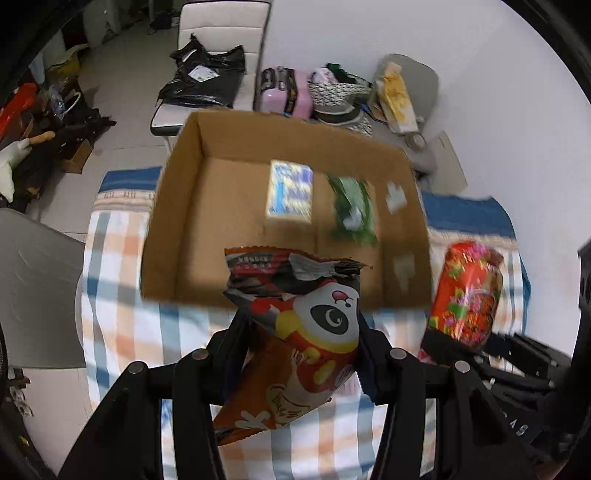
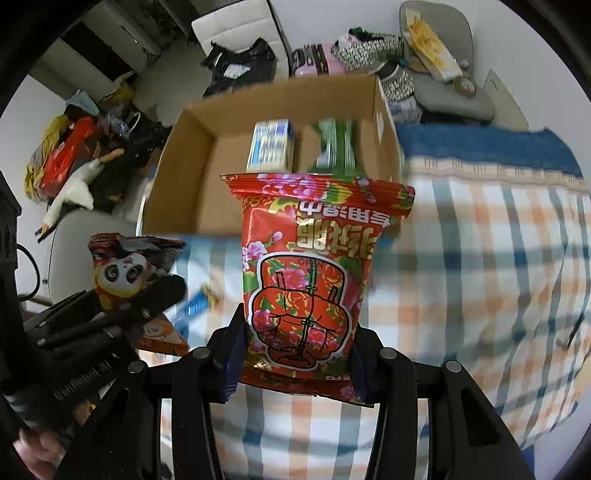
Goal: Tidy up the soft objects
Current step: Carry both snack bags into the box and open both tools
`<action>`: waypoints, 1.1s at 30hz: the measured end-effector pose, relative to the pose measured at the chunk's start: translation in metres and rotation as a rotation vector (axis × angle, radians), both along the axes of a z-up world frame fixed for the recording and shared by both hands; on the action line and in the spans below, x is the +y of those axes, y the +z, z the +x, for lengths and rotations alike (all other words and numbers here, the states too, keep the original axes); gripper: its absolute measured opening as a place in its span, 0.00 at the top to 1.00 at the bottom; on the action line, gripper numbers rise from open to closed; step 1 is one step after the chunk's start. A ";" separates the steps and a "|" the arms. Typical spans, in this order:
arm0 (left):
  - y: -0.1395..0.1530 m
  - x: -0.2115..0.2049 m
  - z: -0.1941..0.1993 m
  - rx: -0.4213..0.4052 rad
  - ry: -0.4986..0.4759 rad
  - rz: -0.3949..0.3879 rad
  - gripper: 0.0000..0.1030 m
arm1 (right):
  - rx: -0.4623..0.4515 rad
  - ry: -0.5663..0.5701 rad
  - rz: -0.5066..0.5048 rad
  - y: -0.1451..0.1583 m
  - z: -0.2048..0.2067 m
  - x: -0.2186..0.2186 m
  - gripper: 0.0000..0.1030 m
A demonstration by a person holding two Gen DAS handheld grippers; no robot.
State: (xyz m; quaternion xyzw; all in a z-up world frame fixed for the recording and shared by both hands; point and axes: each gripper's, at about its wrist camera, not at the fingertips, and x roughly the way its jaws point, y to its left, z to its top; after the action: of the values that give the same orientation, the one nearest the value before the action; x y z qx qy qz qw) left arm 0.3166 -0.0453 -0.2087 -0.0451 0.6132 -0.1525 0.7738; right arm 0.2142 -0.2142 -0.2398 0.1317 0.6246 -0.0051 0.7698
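Two items are already lying in the cardboard box (image 1: pixel 184 206): a blue packet (image 1: pixel 290 192) and a green packet (image 1: pixel 352 206), side by side toward the box's far right part. Two more are held above the near edge of the box, not yet put in. The panda snack bag (image 1: pixel 314 325) is clamped between the jaws of the left gripper (image 1: pixel 301 354), at lower centre of the left view. The red flowered pack (image 2: pixel 306 280) is clamped likewise in the right gripper (image 2: pixel 297 354), at centre of the right view. A small blue wrapper (image 2: pixel 194 306), blurred, is seen on the cloth at lower left of the right view and may be left to collect.

The box stands on a checked cloth (image 2: pixel 480 258) with a blue border. Beyond it, at the top of both views, a white chair (image 1: pixel 221 33) carrying a black bag (image 1: pixel 207 74), a pink suitcase (image 1: pixel 282 92) and a grey chair (image 1: pixel 417 85) are seen on a tiled floor against a white wall.
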 end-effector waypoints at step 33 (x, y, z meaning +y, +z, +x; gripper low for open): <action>-0.123 -0.024 0.203 0.223 0.035 0.175 0.52 | 0.338 0.024 -0.052 -0.164 0.166 -0.020 0.50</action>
State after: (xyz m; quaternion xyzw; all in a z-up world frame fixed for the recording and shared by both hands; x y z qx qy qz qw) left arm 0.5199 -0.0697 -0.3319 -0.0050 0.7054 -0.0790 0.7043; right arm 0.3797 -0.2339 -0.4039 0.1014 0.7464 -0.0342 0.6569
